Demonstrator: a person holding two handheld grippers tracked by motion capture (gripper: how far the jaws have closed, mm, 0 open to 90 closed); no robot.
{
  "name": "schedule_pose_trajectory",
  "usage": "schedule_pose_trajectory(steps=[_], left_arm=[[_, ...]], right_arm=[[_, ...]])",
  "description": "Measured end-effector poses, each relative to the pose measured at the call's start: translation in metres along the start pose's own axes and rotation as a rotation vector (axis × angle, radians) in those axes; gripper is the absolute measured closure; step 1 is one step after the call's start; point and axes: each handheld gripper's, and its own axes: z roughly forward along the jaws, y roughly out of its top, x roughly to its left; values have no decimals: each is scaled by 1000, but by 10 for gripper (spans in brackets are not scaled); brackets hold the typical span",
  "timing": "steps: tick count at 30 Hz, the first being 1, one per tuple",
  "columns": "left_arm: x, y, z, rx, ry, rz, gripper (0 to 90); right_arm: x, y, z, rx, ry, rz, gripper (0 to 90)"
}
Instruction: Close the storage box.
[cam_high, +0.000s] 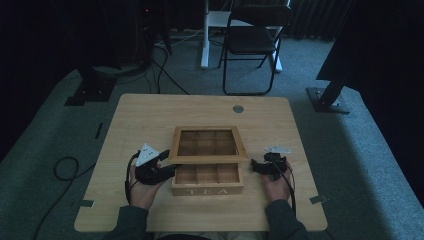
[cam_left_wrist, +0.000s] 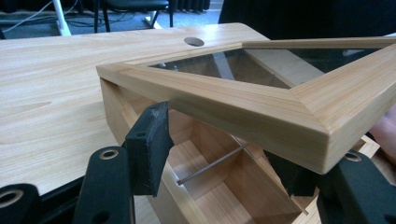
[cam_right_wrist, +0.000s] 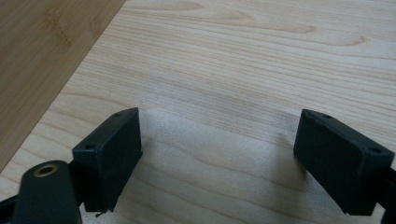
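Nearest the lens in the left gripper view, our left claw (cam_left_wrist: 224, 154) stood with its jaws spread, one black pad (cam_left_wrist: 148, 147) just under the raised lid's (cam_left_wrist: 261, 100) near edge and the other low at the frame's right, partly hidden beneath the lid's corner. We could not tell whether either pad actually touched the wood. The lid was a pale wooden frame around a glass pane, lifted and tilted above the tea box (cam_left_wrist: 205, 186), whose open compartments showed below with a thin rod crossing them.

In the high view, we saw the tea box (cam_high: 207, 182) at the lower centre of the tabletop (cam_high: 145, 115), the word TEA on its front wall, the lid (cam_high: 207, 145) opened toward the top of the frame. The left claw (cam_high: 167, 170) sat against the box's left side, held in the left hand (cam_high: 142, 190). The right claw (cam_high: 257, 167) lay just right of the box, held in the right hand (cam_high: 276, 187).

In the right gripper view, the right claw (cam_right_wrist: 217, 154) was spread wide and held nothing, with bare tabletop (cam_right_wrist: 243, 70) between its pads. A folding chair (cam_high: 252, 40) stood beyond the tabletop, at the top of the frame.
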Motion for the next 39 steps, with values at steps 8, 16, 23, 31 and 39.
schedule_pose_trajectory(steps=[8, 16, 23, 31, 39], left_arm=[[0, -8, 1, 1, -7, -4, 429], [0, -14, 2, 9, -17, 5, 441], [-1, -16, 3, 12, -11, 9, 443], [-2, -20, 5, 20, -20, 14, 441], [-3, -22, 6, 22, -22, 18, 440]], right_arm=[[0, 0, 0, 1, 0, 0, 146], [0, 1, 1, 0, 0, 1, 147], [0, 1, 1, 0, 0, 0, 146], [0, 1, 1, 0, 0, 0, 147], [0, 1, 1, 0, 0, -1, 147]])
